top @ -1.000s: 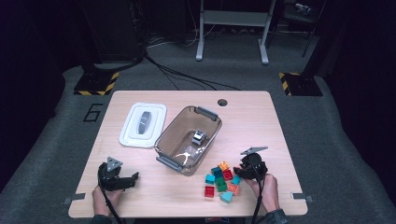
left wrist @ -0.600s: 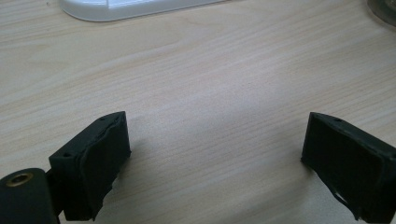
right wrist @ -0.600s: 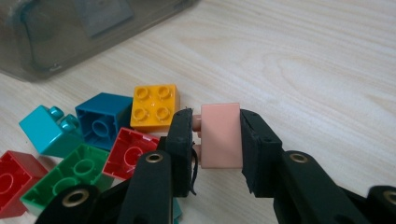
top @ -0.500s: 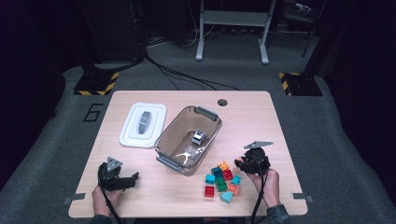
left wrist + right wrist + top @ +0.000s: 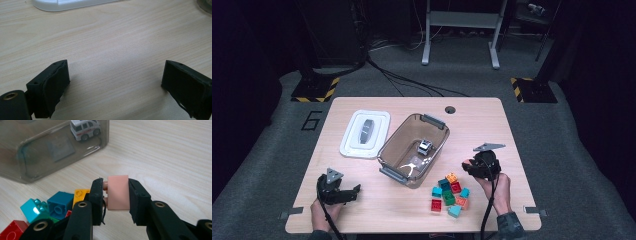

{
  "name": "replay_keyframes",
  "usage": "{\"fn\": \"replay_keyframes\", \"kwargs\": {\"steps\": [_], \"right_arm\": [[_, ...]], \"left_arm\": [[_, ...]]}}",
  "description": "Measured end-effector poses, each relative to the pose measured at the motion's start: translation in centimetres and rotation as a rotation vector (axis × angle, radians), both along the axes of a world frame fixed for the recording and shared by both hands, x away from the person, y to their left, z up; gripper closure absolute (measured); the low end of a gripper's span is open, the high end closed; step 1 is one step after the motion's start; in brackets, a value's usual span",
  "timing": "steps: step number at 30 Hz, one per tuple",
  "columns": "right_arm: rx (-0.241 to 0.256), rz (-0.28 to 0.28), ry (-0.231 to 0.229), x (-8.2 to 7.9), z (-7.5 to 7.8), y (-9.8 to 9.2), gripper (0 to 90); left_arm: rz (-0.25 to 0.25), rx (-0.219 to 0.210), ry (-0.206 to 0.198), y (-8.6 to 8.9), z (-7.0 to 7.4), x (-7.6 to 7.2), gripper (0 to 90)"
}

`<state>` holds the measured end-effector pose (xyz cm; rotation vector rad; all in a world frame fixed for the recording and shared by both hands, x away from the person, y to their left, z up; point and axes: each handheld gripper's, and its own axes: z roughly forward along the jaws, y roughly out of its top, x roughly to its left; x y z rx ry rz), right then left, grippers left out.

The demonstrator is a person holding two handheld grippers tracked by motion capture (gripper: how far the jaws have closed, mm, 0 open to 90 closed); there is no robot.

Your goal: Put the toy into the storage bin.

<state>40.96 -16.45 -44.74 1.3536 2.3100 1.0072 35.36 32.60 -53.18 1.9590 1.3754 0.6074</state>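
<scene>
Pale wooden table top [image 5: 120, 45] is showing smooth matt grain. Pink plastic brick [image 5: 118, 192] is looking smooth, slightly satin. Smoky translucent plastic bin [image 5: 37, 152] is reflecting glossily. Black matt jaw pads [image 5: 56, 85] are appearing rough-edged.

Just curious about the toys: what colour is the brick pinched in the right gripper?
Pale pink. The brick shows best in the right gripper view, clamped in the right gripper.

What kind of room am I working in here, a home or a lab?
Most likely a lab or recording studio: the wooden table stands on grey carpet with a floor number 6 beside it, hazard-striped stand bases, trailing cables and a metal frame behind.
</scene>
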Motion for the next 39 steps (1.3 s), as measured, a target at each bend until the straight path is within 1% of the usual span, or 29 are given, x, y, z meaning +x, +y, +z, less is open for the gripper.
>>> {"fn": "replay_keyframes", "kwargs": {"steps": [1, 2, 3, 8, 9, 10, 12, 14, 19, 21, 26, 29, 33, 34, 35, 39], "right_arm": [[-0.003, -0.002, 0.004, 0.1, 0.2, 0.0, 67.5], [0.001, 0.003, -0.001, 0.2, 0.3, 0.1, 67.5], [-0.002, 0.014, -0.018, 0.3, 0.3, 0.1, 67.5], [0.006, 0.02, -0.024, 0.9, 1.1, 0.6, 67.6], [0.01, 0.016, -0.025, 1.0, 1.3, 0.7, 67.6], [0.008, 0.024, -0.035, 1.2, 1.6, 0.8, 67.6], [0.008, 0.028, -0.034, 1.4, 2.0, 1.1, 67.6], [0.005, 0.032, -0.046, 1.6, 2.4, 1.3, 67.6], [0.012, 0.031, -0.058, 2.0, 3.5, 1.6, 67.6], [0.007, 0.041, -0.073, 2.2, 3.9, 1.7, 67.6], [0.011, 0.037, -0.084, 2.5, 4.9, 2.0, 67.6], [0.008, 0.038, -0.098, 2.7, 5.5, 2.1, 67.6], [0.023, 0.026, -0.105, 3.1, 6.2, 2.1, 67.6], [0.021, 0.029, -0.115, 3.3, 6.4, 2.1, 67.6], [0.019, 0.023, -0.112, 3.4, 6.5, 2.1, 67.6], [0.017, 0.026, -0.132, 3.9, 7.3, 2.3, 67.6]], "left_arm": [[0.0, 0.0, 0.0, 0.0, 0.0, 0.0, 7.4], [0.0, 0.0, 0.0, 0.0, 0.0, 0.0, 7.4], [-0.004, 0.0, 0.003, 0.0, 0.0, 0.0, 7.6], [-0.004, -0.001, 0.001, 0.0, 0.0, 0.0, 8.0], [-0.004, -0.001, 0.0, 0.0, 0.0, 0.0, 8.0], [-0.004, -0.001, 0.0, 0.0, 0.0, 0.0, 8.0], [-0.004, -0.002, 0.0, 0.0, 0.0, 0.0, 8.0], [-0.003, 0.0, 0.0, 0.0, 0.0, 0.0, 8.0], [-0.004, -0.001, 0.001, 0.0, 0.0, 0.0, 8.1], [-0.004, -0.001, 0.0, 0.0, 0.0, 0.0, 8.1], [-0.003, 0.001, -0.001, 0.0, 0.0, 0.0, 8.1], [-0.003, 0.001, -0.001, 0.0, 0.0, 0.0, 8.2], [-0.003, 0.0, -0.001, 0.0, 0.0, 0.0, 8.2], [-0.003, 0.0, -0.001, 0.0, 0.0, 0.0, 8.2], [-0.004, 0.001, -0.001, 0.0, 0.0, 0.0, 8.2], [-0.003, 0.0, -0.001, 0.0, 0.0, 0.0, 8.2]]}}
